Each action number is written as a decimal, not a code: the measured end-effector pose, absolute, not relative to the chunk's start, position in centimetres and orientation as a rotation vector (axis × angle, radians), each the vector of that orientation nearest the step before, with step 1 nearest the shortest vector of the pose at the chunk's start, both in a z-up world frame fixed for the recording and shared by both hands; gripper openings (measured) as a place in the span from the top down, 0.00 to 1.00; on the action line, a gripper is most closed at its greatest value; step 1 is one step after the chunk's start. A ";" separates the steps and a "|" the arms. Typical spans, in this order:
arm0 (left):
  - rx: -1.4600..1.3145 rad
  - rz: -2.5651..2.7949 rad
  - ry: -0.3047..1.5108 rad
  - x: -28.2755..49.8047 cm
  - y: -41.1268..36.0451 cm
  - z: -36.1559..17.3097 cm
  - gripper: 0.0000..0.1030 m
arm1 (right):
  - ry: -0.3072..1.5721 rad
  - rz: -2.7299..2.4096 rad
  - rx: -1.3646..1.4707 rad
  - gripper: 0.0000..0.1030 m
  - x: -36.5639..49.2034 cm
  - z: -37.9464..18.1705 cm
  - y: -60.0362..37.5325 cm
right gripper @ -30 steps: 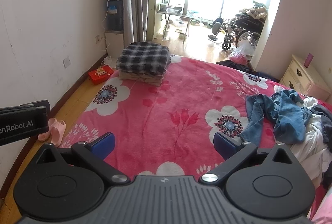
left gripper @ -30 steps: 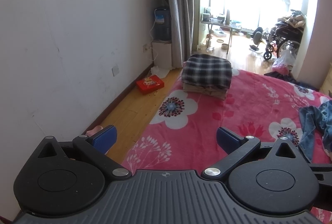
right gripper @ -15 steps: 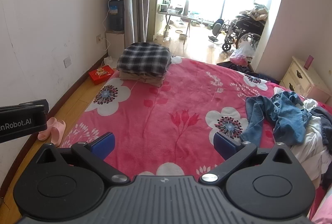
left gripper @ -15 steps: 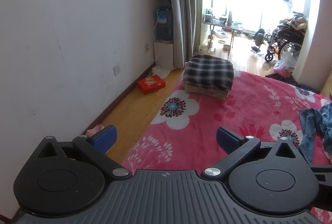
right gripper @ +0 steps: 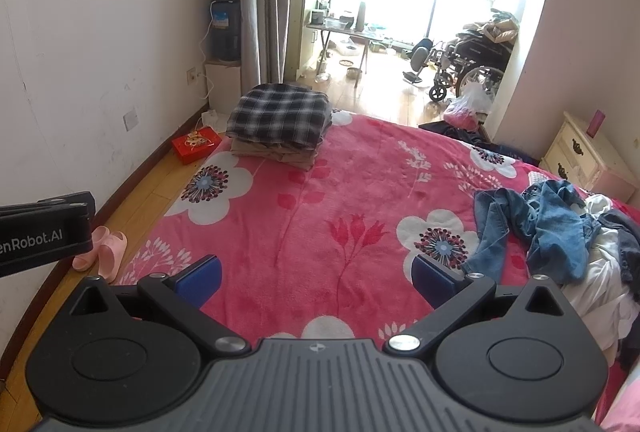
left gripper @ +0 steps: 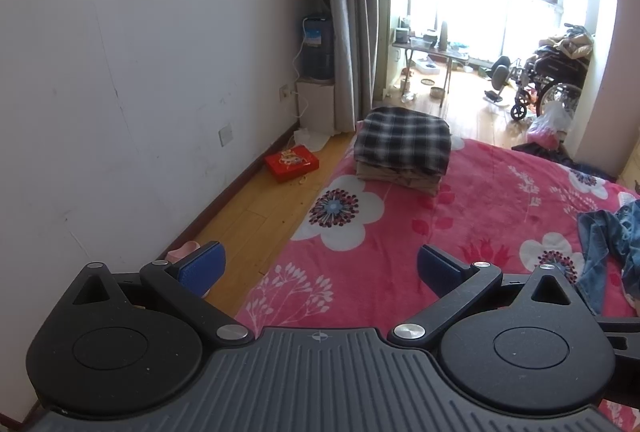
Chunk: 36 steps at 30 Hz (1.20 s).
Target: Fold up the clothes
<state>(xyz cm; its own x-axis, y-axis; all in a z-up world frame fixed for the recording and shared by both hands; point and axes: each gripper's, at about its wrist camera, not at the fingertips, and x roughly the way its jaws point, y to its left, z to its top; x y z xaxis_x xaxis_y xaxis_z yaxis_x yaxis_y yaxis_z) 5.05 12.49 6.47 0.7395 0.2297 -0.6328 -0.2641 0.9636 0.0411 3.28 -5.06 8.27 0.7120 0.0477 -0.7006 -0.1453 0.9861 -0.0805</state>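
A stack of folded clothes (left gripper: 402, 147) (right gripper: 280, 123), plaid on top and tan beneath, sits at the far left corner of the pink floral bed (left gripper: 460, 224) (right gripper: 340, 199). A heap of unfolded clothes lies at the bed's right side, with blue denim (right gripper: 540, 224) (left gripper: 608, 248) over white and dark garments (right gripper: 600, 272). My left gripper (left gripper: 320, 268) is open and empty above the bed's left edge. Over the near middle of the bed my right gripper (right gripper: 316, 278) is also open and empty. The left gripper's body (right gripper: 40, 232) shows at the left of the right wrist view.
A wall runs along the left, with wooden floor between it and the bed. On that floor lie a red box (left gripper: 291, 163) (right gripper: 196, 143) and pink slippers (right gripper: 102, 248). A nightstand (right gripper: 584, 155) stands at the right. A wheelchair (right gripper: 468, 67) and table stand beyond.
Both views have shifted slightly, the left one tilting up and a little left. Both grippers stay open and the clothes have not moved.
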 end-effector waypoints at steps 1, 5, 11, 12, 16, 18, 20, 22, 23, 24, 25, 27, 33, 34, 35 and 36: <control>-0.053 0.271 0.687 5.0 12.5 6.5 0.00 | 0.771 0.107 -0.134 0.00 3.3 8.3 -5.0; -0.055 0.272 0.685 5.0 12.5 6.4 0.00 | 0.770 0.107 -0.135 0.00 3.3 8.3 -5.0; -0.056 0.272 0.687 4.9 12.5 6.4 0.00 | 0.773 0.107 -0.135 0.00 3.4 8.3 -5.0; -0.055 0.271 0.687 4.9 12.5 6.4 0.00 | 0.773 0.107 -0.136 0.00 3.4 8.3 -5.0; -0.054 0.270 0.688 4.9 12.7 6.4 0.00 | 0.773 0.108 -0.137 0.00 3.5 8.3 -5.0; -0.054 0.270 0.689 4.9 12.7 6.4 0.00 | 0.773 0.108 -0.137 0.00 3.5 8.3 -5.0; -0.055 0.271 0.690 5.0 12.8 6.4 0.00 | 0.774 0.107 -0.137 0.00 3.5 8.3 -5.0; -0.058 0.271 0.690 4.9 12.8 6.5 0.00 | 0.775 0.107 -0.137 0.00 3.5 8.3 -4.9; -0.057 0.272 0.690 4.9 12.8 6.4 0.00 | 0.775 0.106 -0.137 0.00 3.5 8.3 -4.9; -0.057 0.272 0.690 4.9 12.8 6.4 0.00 | 0.775 0.106 -0.137 0.00 3.5 8.3 -4.9; -0.057 0.271 0.690 4.9 12.8 6.4 0.00 | 0.775 0.106 -0.137 0.00 3.5 8.2 -4.9; -0.056 0.271 0.690 4.9 12.8 6.4 0.00 | 0.776 0.107 -0.137 0.00 3.5 8.2 -4.9; -0.056 0.271 0.694 4.9 12.8 6.4 0.00 | 0.778 0.107 -0.139 0.00 3.5 8.1 -4.8; -0.056 0.271 0.694 4.9 12.8 6.4 0.00 | 0.778 0.107 -0.139 0.00 3.5 8.1 -4.8; -0.055 0.271 0.694 5.0 12.8 6.4 0.00 | 0.778 0.107 -0.139 0.00 3.5 8.1 -4.8; -0.056 0.271 0.694 5.0 12.9 6.4 0.00 | 0.778 0.108 -0.139 0.00 3.5 8.1 -4.8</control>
